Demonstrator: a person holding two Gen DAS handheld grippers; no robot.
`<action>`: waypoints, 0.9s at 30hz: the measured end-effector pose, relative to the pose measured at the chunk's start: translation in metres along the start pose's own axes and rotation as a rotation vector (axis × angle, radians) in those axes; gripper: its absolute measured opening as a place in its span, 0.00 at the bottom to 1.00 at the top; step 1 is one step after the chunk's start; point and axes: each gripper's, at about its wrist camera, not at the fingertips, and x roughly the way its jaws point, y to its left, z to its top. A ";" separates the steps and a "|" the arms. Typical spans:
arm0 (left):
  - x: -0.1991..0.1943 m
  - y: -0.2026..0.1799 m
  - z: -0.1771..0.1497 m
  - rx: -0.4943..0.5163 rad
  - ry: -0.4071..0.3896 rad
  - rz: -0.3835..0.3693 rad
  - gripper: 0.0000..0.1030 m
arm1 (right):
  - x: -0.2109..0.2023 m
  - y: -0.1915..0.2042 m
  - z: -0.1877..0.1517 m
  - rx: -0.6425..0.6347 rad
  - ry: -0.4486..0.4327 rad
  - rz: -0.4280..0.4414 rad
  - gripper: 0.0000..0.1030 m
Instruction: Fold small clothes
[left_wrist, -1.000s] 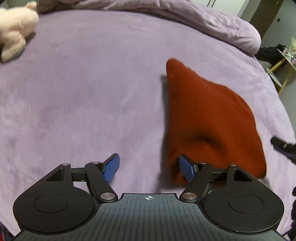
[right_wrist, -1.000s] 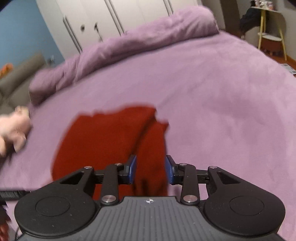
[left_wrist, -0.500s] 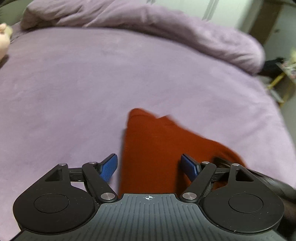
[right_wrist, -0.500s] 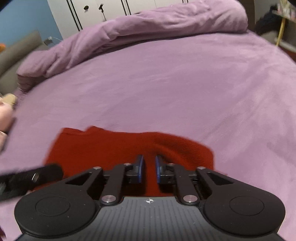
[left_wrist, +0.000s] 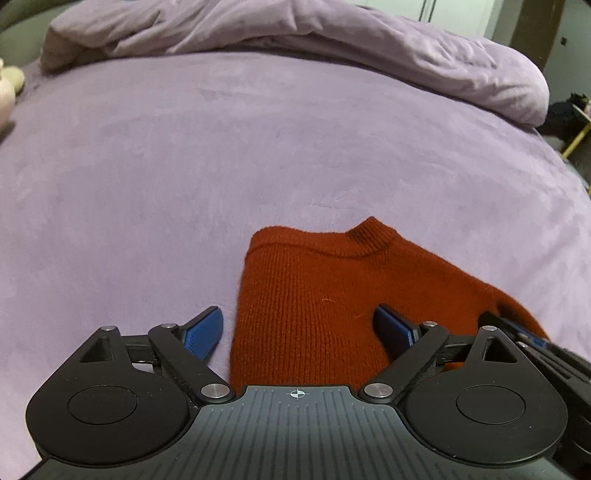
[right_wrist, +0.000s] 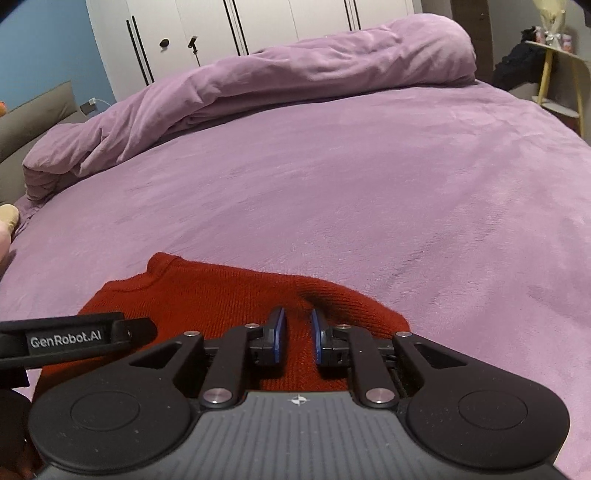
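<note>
The sweater now lies flatter on the bed; left hand-held gripper spread wide (low over it), right hand-held gripper narrowly parted over a fold.

The sweater lies flat on the bed, near its front edge, collar toward the far side. The left gripper straddles the sweater's left edge, one finger over the bed and the other over the knit, while the right gripper sits over the sweater's right part, just beside the left one. Behind the sweater, well apart, a bunched duvet stretches across the far side of the bed, with wardrobe doors behind it.
</note>
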 end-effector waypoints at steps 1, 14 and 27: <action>-0.004 0.000 0.000 0.015 0.001 0.005 0.91 | -0.003 0.001 -0.001 -0.004 0.003 -0.003 0.14; -0.103 0.044 -0.095 -0.084 -0.011 -0.124 0.92 | -0.128 -0.007 -0.069 -0.176 0.050 -0.029 0.28; -0.173 0.047 -0.154 0.139 0.129 0.075 0.91 | -0.189 -0.001 -0.116 -0.130 0.362 0.010 0.45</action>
